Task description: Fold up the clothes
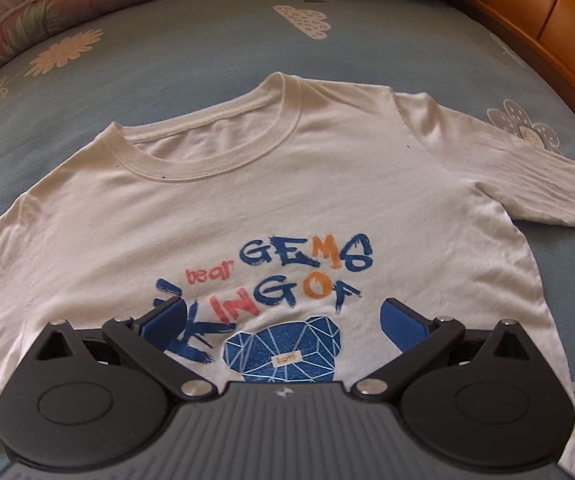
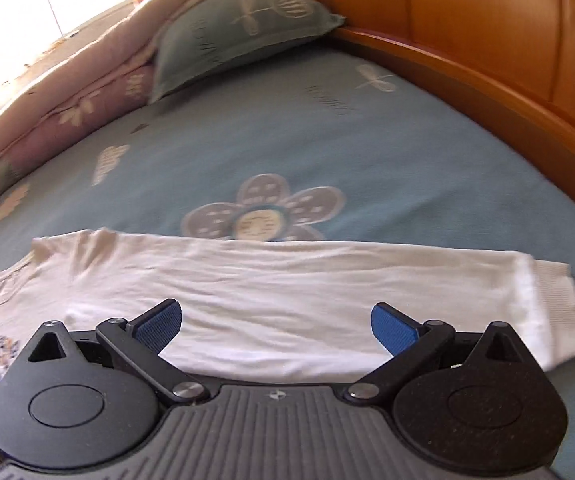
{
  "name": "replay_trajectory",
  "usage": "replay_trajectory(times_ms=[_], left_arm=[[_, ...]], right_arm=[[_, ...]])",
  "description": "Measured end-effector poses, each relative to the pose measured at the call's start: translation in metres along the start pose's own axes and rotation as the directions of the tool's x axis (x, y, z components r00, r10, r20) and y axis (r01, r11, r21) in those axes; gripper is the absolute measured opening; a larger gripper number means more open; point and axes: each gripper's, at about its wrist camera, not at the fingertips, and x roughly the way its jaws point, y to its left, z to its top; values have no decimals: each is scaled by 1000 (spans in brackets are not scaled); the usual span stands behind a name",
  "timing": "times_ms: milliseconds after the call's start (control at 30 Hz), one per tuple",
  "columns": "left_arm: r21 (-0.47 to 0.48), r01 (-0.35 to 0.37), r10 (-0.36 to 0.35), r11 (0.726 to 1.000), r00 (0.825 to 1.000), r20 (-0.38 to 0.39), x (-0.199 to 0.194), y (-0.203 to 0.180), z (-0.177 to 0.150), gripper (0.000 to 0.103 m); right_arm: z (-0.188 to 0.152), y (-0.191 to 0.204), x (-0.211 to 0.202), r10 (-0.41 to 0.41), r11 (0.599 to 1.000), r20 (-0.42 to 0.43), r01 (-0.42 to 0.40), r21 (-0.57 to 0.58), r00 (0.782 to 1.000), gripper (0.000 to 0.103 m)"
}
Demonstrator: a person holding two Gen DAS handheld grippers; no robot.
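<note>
— Left gripper (image 1: 283, 320)? 
— Poised low over the chest print, jaws spread wide, clasping nothing.
— Right gripper (image 2: 277, 322)? 
— Likewise gaping, empty, above the outstretched sleeve (image 2: 287, 304) with ribbed cuff.
— White shirt (image 1: 287, 200)? 
— Soft cotton, spread face-up on the blue patterned bedsheet (image 1: 167, 60), near a polished wooden headboard (image 2: 487, 40).

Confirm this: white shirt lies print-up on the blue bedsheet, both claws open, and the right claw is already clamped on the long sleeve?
Not clamped. The right wrist view shows the right claw open above the long sleeve, gripping nothing. The rest holds: white shirt print-up on the blue bedsheet, left claw open.
</note>
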Motion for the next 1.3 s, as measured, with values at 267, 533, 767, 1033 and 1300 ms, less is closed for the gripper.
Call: replay_trajectory(times_ms=[267, 533, 767, 1033, 1300], left_arm=[[-157, -18, 29, 987, 997, 69, -13, 61, -4, 102], [-221, 16, 15, 975, 990, 137, -14, 89, -1, 102], [-214, 33, 1, 976, 988, 155, 6, 104, 15, 102], [-274, 24, 15, 962, 990, 140, 43, 134, 38, 102], [-228, 136, -89, 964, 975, 206, 41, 135, 63, 102]], right_arm=[[8, 143, 56, 185, 942, -53, -193, -275, 981, 103], [16, 203, 104, 172, 939, -88, -190, -286, 981, 103], [33, 218, 152, 114, 927, -124, -150, -343, 986, 103], [54, 216, 189, 31, 933, -94, -62, -355, 995, 103], [58, 251, 177, 149, 880, -78, -168, -445, 986, 103]])
